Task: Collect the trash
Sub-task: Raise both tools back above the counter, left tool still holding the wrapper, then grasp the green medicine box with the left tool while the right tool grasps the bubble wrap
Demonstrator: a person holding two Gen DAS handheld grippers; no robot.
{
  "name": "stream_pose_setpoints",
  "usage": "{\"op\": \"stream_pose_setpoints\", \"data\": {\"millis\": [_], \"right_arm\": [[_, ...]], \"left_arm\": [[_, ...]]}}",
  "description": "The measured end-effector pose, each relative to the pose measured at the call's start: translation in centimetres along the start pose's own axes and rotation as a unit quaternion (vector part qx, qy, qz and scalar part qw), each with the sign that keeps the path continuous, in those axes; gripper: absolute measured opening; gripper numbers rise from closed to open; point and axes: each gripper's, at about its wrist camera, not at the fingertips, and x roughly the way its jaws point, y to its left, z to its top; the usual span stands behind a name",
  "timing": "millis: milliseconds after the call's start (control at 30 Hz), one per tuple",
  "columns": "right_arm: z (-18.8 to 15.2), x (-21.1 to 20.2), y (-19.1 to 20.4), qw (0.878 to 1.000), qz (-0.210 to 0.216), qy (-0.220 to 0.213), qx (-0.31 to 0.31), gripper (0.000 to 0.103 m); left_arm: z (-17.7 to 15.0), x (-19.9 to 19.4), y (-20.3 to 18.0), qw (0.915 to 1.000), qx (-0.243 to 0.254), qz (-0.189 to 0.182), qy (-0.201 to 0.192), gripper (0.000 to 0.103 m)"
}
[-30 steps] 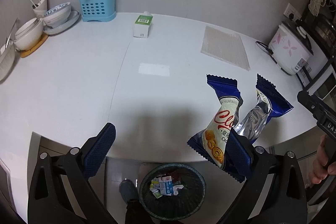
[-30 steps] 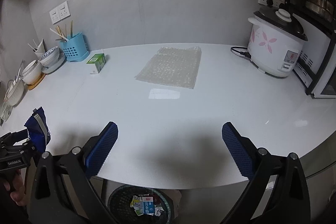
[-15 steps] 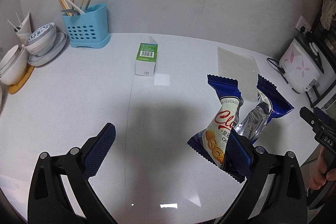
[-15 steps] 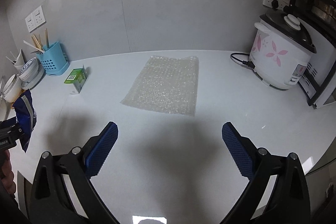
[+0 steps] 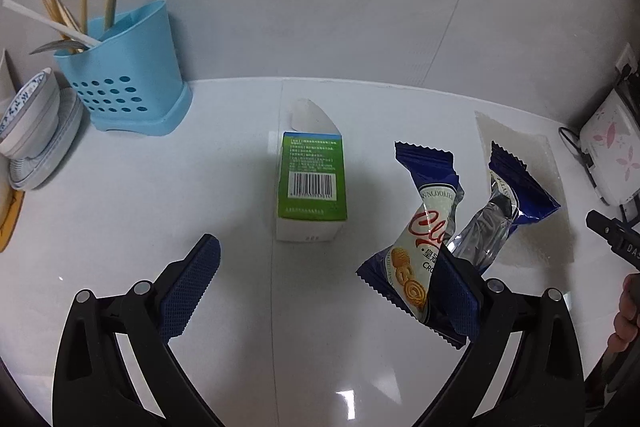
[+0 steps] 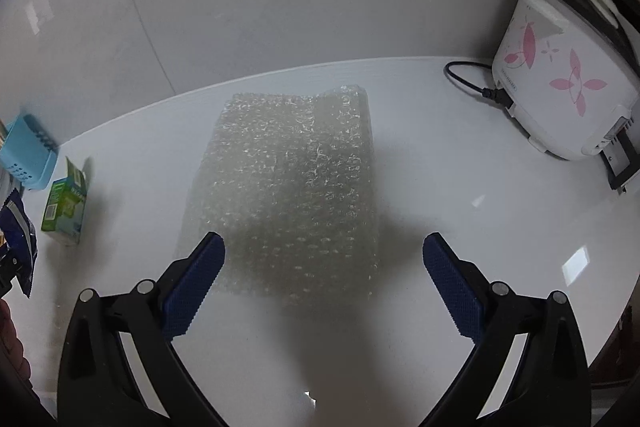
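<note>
Bare white countertop [image 5: 120,211] lies open ahead of the left gripper [image 5: 326,283], with only the green carton [image 5: 311,183] standing dead ahead and a cookie wrapper [image 5: 424,247] clinging to its right finger, crowding that side. The blue utensil holder [image 5: 124,75] and stacked bowls [image 5: 28,123] block the far left. On the right gripper's [image 6: 323,281] side, bubble wrap [image 6: 292,187] lies flat ahead, the rice cooker [image 6: 560,87] and its cord [image 6: 468,83] closing the far right corner.
</note>
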Motion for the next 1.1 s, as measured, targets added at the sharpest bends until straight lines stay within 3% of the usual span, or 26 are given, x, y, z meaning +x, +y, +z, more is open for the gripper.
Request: {"op": "stream_pose_setpoints", "data": {"millis": [233,867,1100], "right_arm": [[1.0,5.2,-0.5,0.998,-0.033,0.047,0.027,0.095],[1.6,8.1,1.2,0.996,-0.03,0.077,0.026,0.095],[1.7,9.3,0.6,0.993,-0.018,0.106,0.055,0.095]], "left_arm": [[1.4,3.7,0.1,0.9998,0.007,-0.005,0.018,0.097],[1.4,4.8,-0.3,0.9992,0.03,-0.012,0.024,0.096],[1.6,6.2,-0.7,0.9988,0.025,-0.01,0.042,0.082]]}}
